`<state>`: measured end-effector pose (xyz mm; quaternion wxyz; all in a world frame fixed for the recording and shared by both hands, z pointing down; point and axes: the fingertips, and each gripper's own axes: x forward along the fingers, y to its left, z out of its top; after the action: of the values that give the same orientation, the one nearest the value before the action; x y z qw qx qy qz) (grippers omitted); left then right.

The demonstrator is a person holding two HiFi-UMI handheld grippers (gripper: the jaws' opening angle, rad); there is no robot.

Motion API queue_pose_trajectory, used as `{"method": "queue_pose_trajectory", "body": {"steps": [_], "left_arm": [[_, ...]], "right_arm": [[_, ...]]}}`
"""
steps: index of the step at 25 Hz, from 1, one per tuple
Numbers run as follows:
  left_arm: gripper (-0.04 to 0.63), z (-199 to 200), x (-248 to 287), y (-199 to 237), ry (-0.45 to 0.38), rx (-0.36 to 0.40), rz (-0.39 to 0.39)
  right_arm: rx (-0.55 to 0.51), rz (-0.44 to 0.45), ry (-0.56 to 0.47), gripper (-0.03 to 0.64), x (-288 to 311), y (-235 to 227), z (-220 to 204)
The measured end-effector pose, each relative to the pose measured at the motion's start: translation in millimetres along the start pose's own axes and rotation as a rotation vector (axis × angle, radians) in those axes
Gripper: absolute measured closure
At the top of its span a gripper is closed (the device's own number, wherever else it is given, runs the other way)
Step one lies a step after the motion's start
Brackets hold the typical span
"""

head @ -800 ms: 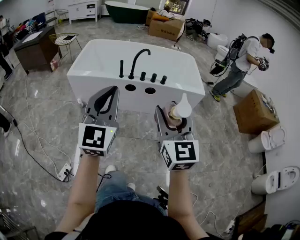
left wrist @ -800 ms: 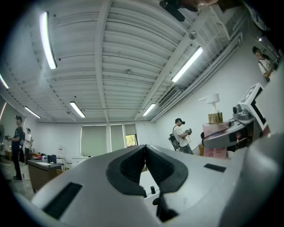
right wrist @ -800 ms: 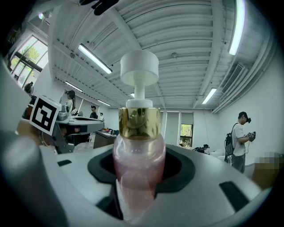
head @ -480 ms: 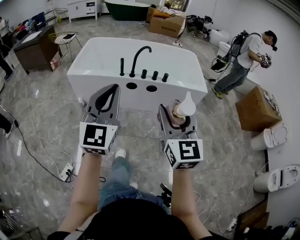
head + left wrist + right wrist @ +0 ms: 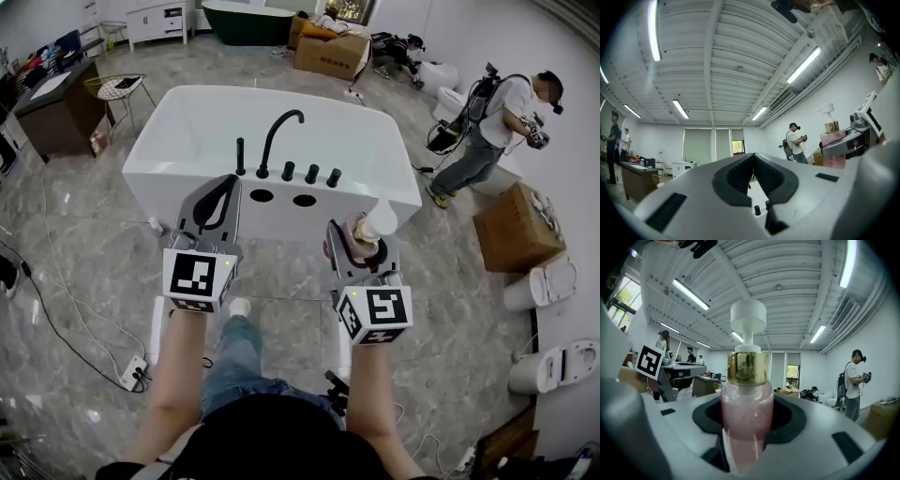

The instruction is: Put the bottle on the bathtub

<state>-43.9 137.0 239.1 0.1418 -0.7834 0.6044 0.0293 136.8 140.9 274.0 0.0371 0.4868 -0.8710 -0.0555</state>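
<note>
A pink pump bottle [image 5: 368, 228] with a gold collar and white pump head stands upright between the jaws of my right gripper [image 5: 361, 246], which is shut on it. In the right gripper view the bottle [image 5: 744, 404] fills the middle, the jaws pressed on its sides. My left gripper [image 5: 216, 202] is shut with nothing in it; its jaws meet in the left gripper view [image 5: 753, 161]. The white bathtub [image 5: 187, 122] stands just ahead of both grippers, with a black tap [image 5: 278, 136] on its near rim. The bottle hovers just short of that rim's right part.
Two dark holes [image 5: 281, 198] and black knobs [image 5: 311, 173] sit on the tub's near rim. A person [image 5: 492, 127] stands at the right beyond the tub. A cardboard box [image 5: 514, 230] and toilets [image 5: 539, 281] line the right side. Cables and a power strip [image 5: 136, 370] lie on the floor at left.
Both grippers and the person carrying them have come closer to the bathtub; the tub now sits lower and larger in the head view. The bottle stays in the right gripper.
</note>
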Motion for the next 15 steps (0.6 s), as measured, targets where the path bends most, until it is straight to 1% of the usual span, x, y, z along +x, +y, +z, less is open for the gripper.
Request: {"method": "queue_pose_trajectory", "body": {"steps": [6, 11, 15], "left_arm": [[0.583, -35.3, 94.1, 61.9, 0.012, -0.012, -0.016], [0.583, -79.3, 169.5, 112.6, 0.062, -0.031, -0.044], [0.583, -116.5, 225.2, 142.4, 0.1, -0.057, -0.075]], "right_arm": [[0.03, -0.02, 0.052, 0.4, 109.3, -36.6, -17.2], [0.062, -0.041, 0.132, 0.4, 207.4, -61.3, -46.3], [0.077, -0.061, 0.202, 0.4, 275.6, -80.4, -72.4]]}}
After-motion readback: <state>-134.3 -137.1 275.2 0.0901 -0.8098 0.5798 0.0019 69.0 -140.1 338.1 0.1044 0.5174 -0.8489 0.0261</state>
